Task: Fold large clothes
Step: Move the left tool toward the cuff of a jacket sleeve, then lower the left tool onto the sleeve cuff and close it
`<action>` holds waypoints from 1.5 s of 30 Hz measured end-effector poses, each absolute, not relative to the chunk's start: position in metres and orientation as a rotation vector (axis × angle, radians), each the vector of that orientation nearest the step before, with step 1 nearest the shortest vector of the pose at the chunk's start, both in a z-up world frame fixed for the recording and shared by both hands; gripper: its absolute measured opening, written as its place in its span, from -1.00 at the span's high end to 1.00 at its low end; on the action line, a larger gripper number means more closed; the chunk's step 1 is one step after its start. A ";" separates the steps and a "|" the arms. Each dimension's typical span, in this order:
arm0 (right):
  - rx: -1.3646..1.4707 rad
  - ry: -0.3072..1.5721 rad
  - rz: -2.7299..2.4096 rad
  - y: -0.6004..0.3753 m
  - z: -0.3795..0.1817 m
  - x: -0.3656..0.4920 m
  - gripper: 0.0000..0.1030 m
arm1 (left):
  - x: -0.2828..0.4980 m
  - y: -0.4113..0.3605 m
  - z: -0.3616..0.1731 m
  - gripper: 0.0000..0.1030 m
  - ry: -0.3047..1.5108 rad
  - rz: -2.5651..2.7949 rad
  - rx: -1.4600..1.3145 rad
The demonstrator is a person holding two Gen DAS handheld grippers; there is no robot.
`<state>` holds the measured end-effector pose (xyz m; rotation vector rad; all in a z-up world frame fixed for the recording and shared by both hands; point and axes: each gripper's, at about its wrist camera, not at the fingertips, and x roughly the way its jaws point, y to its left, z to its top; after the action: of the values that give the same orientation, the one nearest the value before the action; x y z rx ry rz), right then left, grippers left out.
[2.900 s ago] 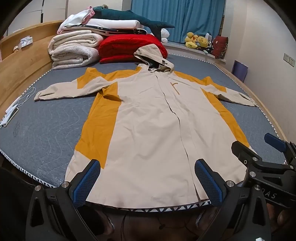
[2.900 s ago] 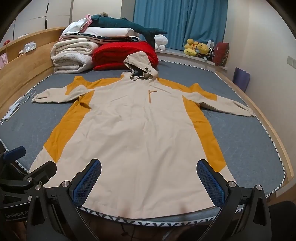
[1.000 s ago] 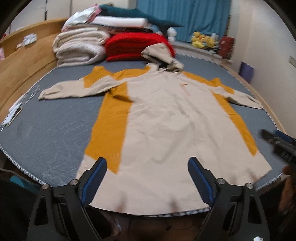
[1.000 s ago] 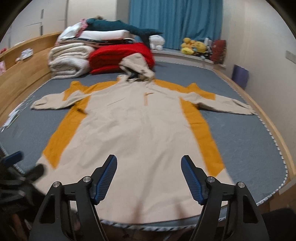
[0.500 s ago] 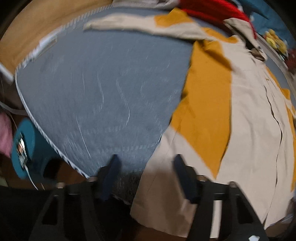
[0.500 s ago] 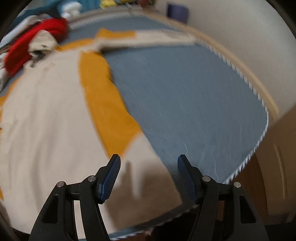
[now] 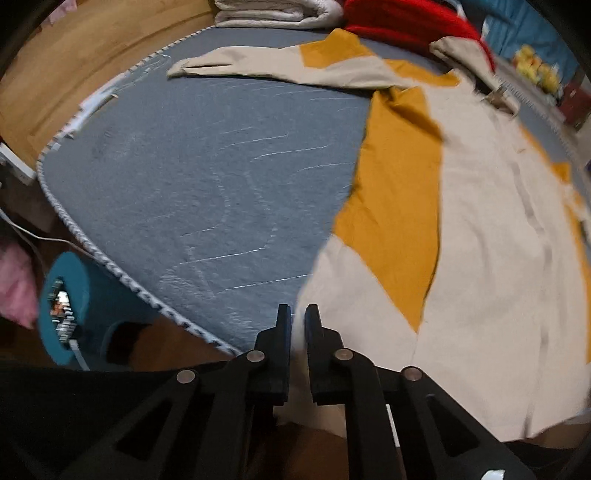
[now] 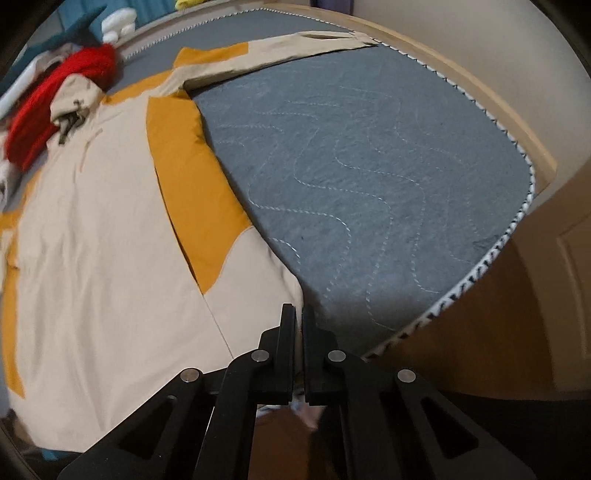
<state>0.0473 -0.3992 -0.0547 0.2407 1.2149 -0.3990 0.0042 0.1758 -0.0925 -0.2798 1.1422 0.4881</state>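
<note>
A large beige coat (image 7: 480, 221) with mustard side panels lies spread flat on a grey quilted mattress (image 7: 203, 184), sleeves out and hood (image 7: 461, 51) at the far end. My left gripper (image 7: 297, 314) points down at the coat's near left hem corner; its jaws are closing, with pale fabric pinched in the thin gap between them. In the right wrist view the same coat (image 8: 110, 240) fills the left half. My right gripper (image 8: 299, 312) is shut on the near right hem corner, at the mattress (image 8: 369, 166) front edge.
A red blanket (image 7: 406, 18) and folded white bedding (image 7: 277, 11) are stacked beyond the hood. A teal bin (image 7: 66, 295) stands on the floor by the mattress's left corner. The wooden bed frame (image 7: 74, 66) runs along the left; a pale wall (image 8: 535, 92) bounds the right.
Both grippers swung outward and down from the hem's middle to its two corners and tipped downward. Their jaws went from wide open to closed on the fabric.
</note>
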 end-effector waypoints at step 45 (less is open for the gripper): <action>-0.057 0.382 0.152 -0.112 0.186 0.243 -0.61 | 0.260 0.212 0.049 -0.06 0.737 0.270 -0.180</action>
<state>0.2429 -0.1125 0.1862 -0.0570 0.3816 0.1522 0.2605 0.2124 0.0485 -0.1802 0.7375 0.2698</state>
